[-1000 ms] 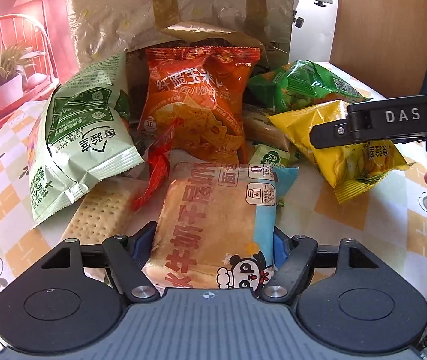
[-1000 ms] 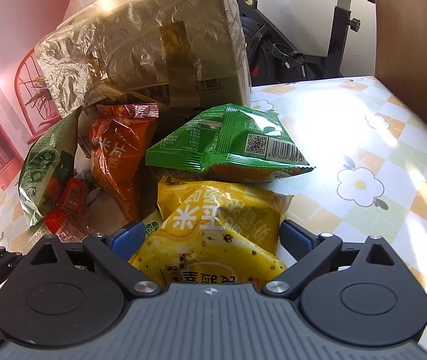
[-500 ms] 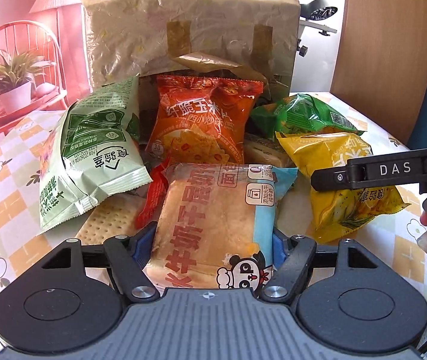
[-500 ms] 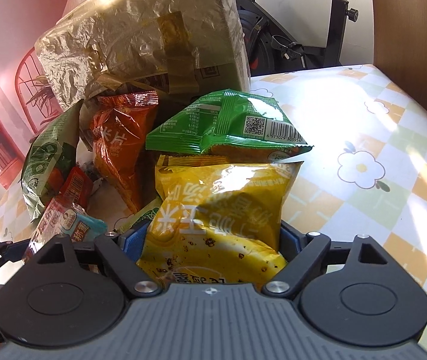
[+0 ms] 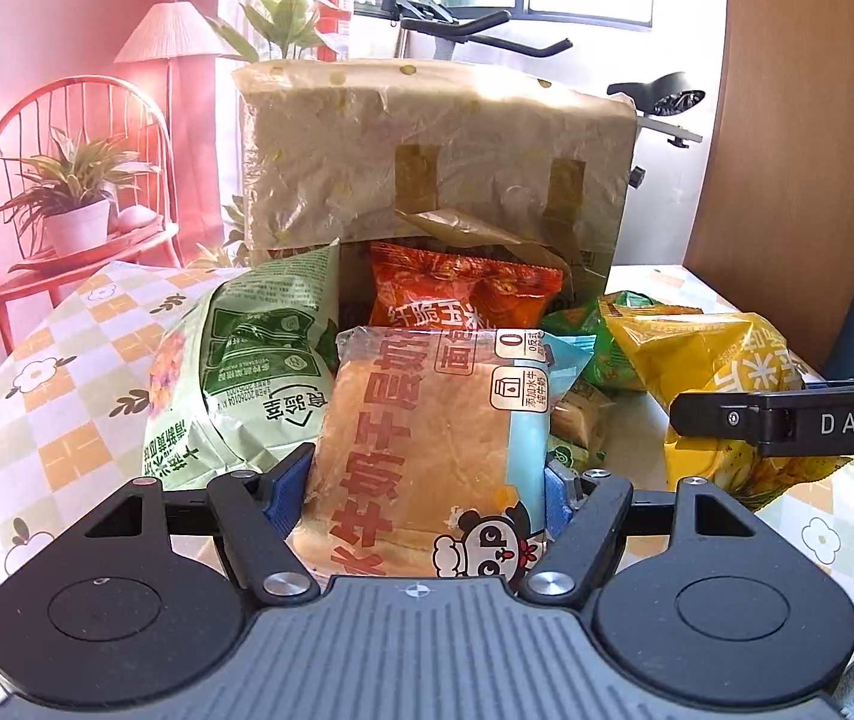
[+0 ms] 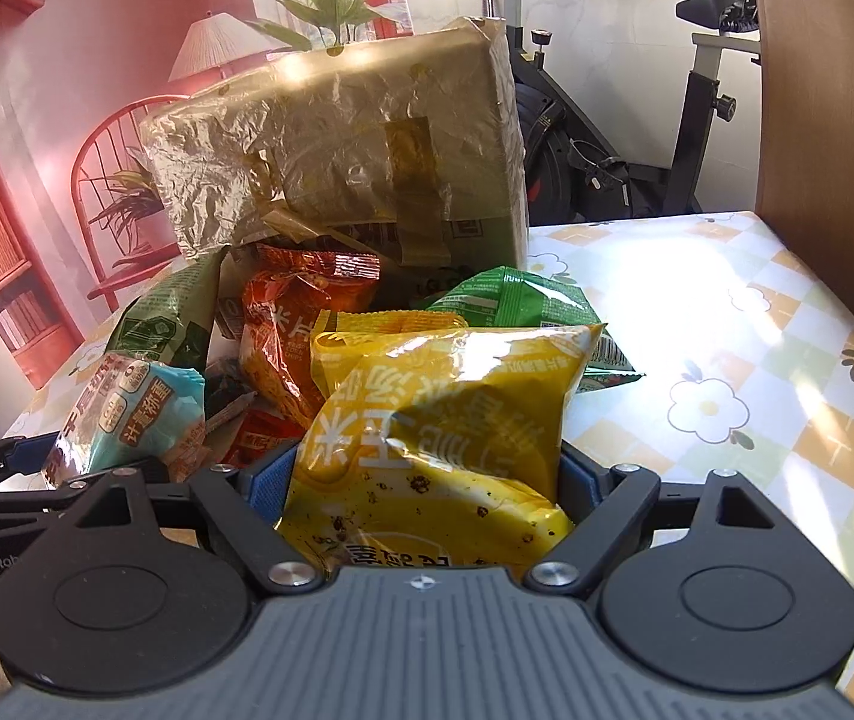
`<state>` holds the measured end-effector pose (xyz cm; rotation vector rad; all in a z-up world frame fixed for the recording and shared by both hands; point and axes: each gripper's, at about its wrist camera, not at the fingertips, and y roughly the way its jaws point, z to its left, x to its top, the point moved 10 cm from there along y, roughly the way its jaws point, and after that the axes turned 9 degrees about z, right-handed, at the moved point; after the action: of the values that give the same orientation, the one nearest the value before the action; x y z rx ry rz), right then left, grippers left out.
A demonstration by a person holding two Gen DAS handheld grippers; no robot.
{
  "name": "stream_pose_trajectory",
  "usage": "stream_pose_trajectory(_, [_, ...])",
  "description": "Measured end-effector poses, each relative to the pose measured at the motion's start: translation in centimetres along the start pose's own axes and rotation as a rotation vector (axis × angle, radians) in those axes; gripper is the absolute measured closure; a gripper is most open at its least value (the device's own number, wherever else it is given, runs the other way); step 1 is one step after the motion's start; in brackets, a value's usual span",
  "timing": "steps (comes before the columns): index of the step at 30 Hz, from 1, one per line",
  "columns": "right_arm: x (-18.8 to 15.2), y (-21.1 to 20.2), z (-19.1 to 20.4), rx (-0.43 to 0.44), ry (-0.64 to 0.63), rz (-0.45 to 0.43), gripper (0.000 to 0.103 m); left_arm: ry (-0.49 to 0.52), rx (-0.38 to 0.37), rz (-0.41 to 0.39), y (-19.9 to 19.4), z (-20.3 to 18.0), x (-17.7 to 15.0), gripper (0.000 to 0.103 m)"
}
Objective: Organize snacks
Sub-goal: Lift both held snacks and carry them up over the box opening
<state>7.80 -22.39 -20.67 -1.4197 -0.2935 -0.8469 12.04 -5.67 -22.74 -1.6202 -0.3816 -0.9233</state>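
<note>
Bright sunlight, packet glare, fisheye-warped edges

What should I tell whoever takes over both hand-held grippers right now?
Left hand-held gripper: shut on the bread packet, held above the table.
Right hand-held gripper: shut on the yellow chip bag, also lifted.
On the checked table, in front of the wrapped box: pale green bag, orange bag, dark green bag.
Done: two snacks picked up.
Left: place both, then sort the rest.
</note>
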Motion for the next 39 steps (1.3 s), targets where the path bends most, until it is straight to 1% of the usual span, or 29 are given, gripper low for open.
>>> stream_pose_trajectory(5, [1.0, -1.2, 0.9, -0.006, -0.034, -0.043, 0.017, -0.028, 0.001, -0.031, -0.8, 0.6, 1.4, 0.028])
stream_pose_trajectory(10, [3.2, -2.7, 1.5, -0.018, -0.073, -0.103, 0.017, -0.054, -0.005, -0.071, -1.8, 1.0, 3.3, 0.028])
stream_pose_trajectory(17, [5.4, -3.5, 1.4, -0.028, -0.088, -0.142, 0.017, -0.060, -0.007, -0.119, -2.7, 0.8, 5.8, 0.028])
stream_pose_trajectory(21, [6.6, -3.8, 1.0, -0.031, -0.086, -0.158, 0.017, -0.063, -0.006, -0.149, -3.3, 0.7, 7.7, 0.028])
stream_pose_trajectory(25, [8.4, -4.7, 0.9, -0.034, -0.095, -0.192, 0.017, -0.064, -0.005, -0.181, -4.2, 0.9, 10.0, 0.028])
stream_pose_trajectory(28, [10.1, -5.4, 0.9, -0.037, -0.114, -0.221, 0.017, -0.074, -0.004, -0.201, -4.7, 1.1, 12.1, 0.028])
stream_pose_trajectory(33, [14.1, -6.4, 1.1, -0.022, -0.124, -0.274, 0.017, -0.078, 0.007, -0.242, -5.5, 1.8, 16.0, 0.028])
stream_pose_trajectory(37, [18.1, -6.5, 1.6, -0.029, -0.158, -0.313, 0.017, -0.080, 0.010, -0.258, -5.2, 2.2, 19.2, 0.028])
stream_pose_trajectory(39, [20.2, -6.0, 1.9, -0.035, -0.183, -0.328, 0.017, -0.077, 0.015, -0.259, -4.4, 2.5, 21.4, 0.028])
